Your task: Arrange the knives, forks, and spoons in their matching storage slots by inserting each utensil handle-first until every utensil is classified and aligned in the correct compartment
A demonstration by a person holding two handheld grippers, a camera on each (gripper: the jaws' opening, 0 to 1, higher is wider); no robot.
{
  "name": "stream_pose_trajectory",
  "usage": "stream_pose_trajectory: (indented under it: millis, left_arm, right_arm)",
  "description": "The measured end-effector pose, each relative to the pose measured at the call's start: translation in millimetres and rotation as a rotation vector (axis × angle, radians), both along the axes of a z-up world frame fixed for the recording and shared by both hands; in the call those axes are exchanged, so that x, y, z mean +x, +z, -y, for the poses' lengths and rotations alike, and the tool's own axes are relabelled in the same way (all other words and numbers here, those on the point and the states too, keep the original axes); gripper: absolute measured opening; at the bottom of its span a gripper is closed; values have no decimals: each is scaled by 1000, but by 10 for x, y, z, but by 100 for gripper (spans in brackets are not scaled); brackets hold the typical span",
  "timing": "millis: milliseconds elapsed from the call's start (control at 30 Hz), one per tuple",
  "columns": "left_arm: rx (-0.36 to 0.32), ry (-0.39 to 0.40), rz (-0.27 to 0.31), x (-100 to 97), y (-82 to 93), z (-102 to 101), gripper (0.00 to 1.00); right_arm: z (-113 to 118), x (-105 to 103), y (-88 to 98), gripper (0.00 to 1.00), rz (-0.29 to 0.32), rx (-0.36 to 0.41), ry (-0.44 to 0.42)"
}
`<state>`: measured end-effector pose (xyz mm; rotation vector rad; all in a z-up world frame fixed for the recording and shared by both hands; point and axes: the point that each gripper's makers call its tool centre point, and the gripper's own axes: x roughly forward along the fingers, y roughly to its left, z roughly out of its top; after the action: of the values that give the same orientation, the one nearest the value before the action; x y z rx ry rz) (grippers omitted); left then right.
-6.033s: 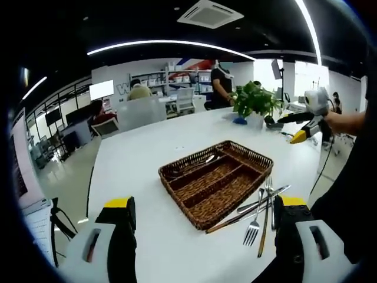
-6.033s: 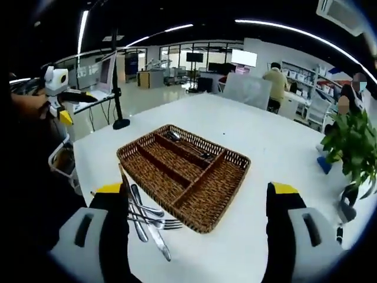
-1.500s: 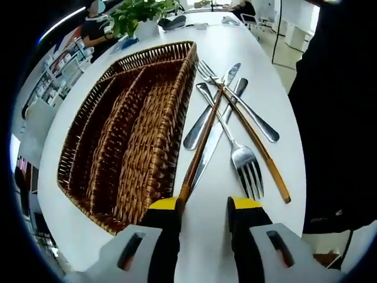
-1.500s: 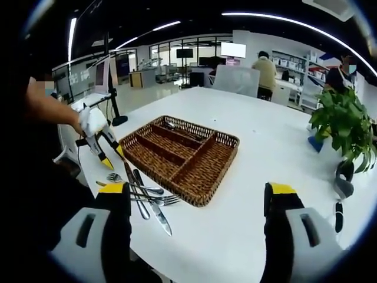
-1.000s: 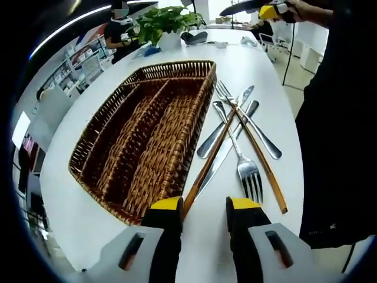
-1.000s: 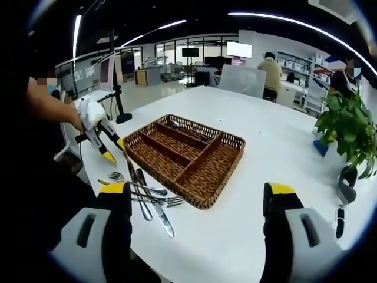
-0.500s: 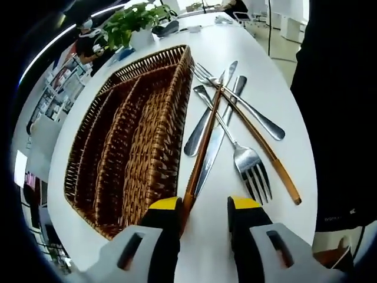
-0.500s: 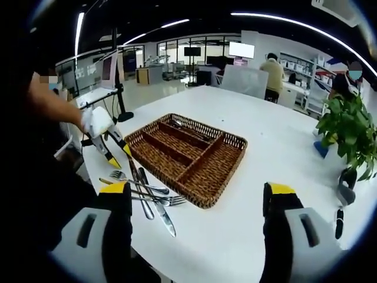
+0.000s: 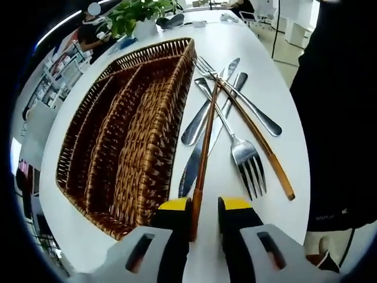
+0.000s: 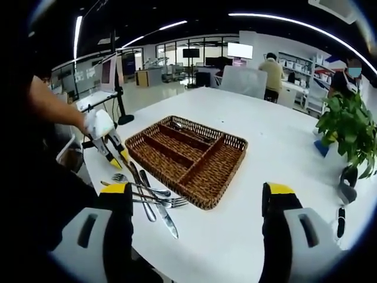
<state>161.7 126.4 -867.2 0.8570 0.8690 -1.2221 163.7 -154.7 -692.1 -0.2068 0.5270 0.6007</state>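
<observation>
My left gripper [image 9: 204,207] pinches what looks like a wooden-handled knife [image 9: 204,144] beside the basket [image 9: 126,127]; right gripper [image 10: 197,197] gapes wide

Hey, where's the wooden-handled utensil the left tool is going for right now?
In the left gripper view, the wooden-handled utensil lies on the white table beside the wicker tray, crossing the fork, its near end between the left tool's tips.

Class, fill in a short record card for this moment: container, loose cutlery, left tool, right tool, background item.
container: brown woven wicker tray with long compartments, on white table
loose cutlery: silver fork, silver knife and brown-handled utensils crossed beside the tray
left tool: jaws closed on thin brown wooden-handled utensil
right tool: open, holding nothing
background item: green leafy potted plant
</observation>
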Motion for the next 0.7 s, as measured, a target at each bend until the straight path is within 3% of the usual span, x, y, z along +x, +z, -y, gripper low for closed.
stream_pose_trajectory:
  millis: [133, 233, 700]
  left_arm:
    - [-5, -80, -35, -70, -21, 37, 6]
    - [-7, -43, -47, -6, -30, 53, 6]
    - [-8, -69, -17, -69, 33, 140, 4]
  right_arm:
    - [-21, 8, 23, 93, 2, 5, 6]
    - [-30, 19, 24, 92, 4, -1, 11]
    - [-64, 32, 73, 91, 14, -11, 34]
